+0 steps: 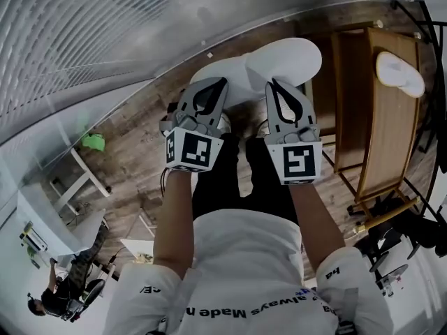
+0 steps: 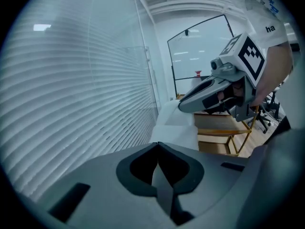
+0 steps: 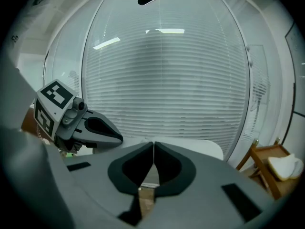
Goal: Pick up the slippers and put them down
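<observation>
A white slipper lies on top of a wooden rack at the right; in the right gripper view the slipper shows at the lower right. My left gripper and right gripper are held side by side in front of the person's body, both shut with nothing between the jaws. Both are well left of the slipper and apart from it. In the left gripper view the left gripper has its jaws meeting, with the right gripper beside it. In the right gripper view the right gripper is likewise shut.
A white rounded table stands just beyond the gripper tips, against a curved glass wall with blinds. The floor is wood planks. A green object lies by a white frame at left. Office chairs stand at lower right.
</observation>
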Available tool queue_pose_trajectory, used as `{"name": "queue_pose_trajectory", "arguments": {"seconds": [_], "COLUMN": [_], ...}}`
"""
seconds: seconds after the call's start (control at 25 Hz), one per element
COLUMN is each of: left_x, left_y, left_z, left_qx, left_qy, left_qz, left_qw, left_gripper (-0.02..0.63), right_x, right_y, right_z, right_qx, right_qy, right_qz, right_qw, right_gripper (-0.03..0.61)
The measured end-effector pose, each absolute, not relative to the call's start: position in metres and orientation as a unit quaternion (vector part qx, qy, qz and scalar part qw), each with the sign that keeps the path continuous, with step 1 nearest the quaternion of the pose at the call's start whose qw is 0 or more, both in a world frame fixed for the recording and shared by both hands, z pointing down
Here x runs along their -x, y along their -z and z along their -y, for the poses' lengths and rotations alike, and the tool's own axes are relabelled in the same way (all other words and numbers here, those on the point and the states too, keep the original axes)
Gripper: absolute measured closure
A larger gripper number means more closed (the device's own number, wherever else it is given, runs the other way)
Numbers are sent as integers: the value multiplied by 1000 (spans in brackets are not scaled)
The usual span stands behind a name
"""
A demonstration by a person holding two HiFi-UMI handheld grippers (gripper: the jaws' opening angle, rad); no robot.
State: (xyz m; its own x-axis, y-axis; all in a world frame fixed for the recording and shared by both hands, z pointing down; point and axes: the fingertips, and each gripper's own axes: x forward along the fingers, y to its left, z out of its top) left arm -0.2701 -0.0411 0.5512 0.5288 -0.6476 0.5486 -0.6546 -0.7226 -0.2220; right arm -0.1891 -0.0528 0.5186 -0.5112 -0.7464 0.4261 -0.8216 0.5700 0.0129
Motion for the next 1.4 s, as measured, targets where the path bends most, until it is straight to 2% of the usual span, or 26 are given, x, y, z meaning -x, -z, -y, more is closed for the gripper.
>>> {"name": "queue_pose_trajectory", "arguments": {"seconds": [0.92,1.04,1.2,1.4], "left_x": [261,258,256,251], "left_y": [-901,-943,-996,-1049], "left_z": [82,81,81,83], "left_qx": [-890,-893,-899,-904], "left_qy": [-324,-321,-313,-303], "left_qz": [320,315,307,303], "left_qw": [-3,-1,7,11], "left_gripper": [601,601,601,601], "right_x": [188,187,184,182], "right_y": [-883,-926,-971,-1024], "right_z": [89,91,99,108], "right_qx": [-357,-337,-318,-286], "right_qy": [-64,-70,-134,-122], "right_qz": [902,912,922,933], "right_qw": [234,223,176,180], "right_gripper": [563,563,563,563]}}
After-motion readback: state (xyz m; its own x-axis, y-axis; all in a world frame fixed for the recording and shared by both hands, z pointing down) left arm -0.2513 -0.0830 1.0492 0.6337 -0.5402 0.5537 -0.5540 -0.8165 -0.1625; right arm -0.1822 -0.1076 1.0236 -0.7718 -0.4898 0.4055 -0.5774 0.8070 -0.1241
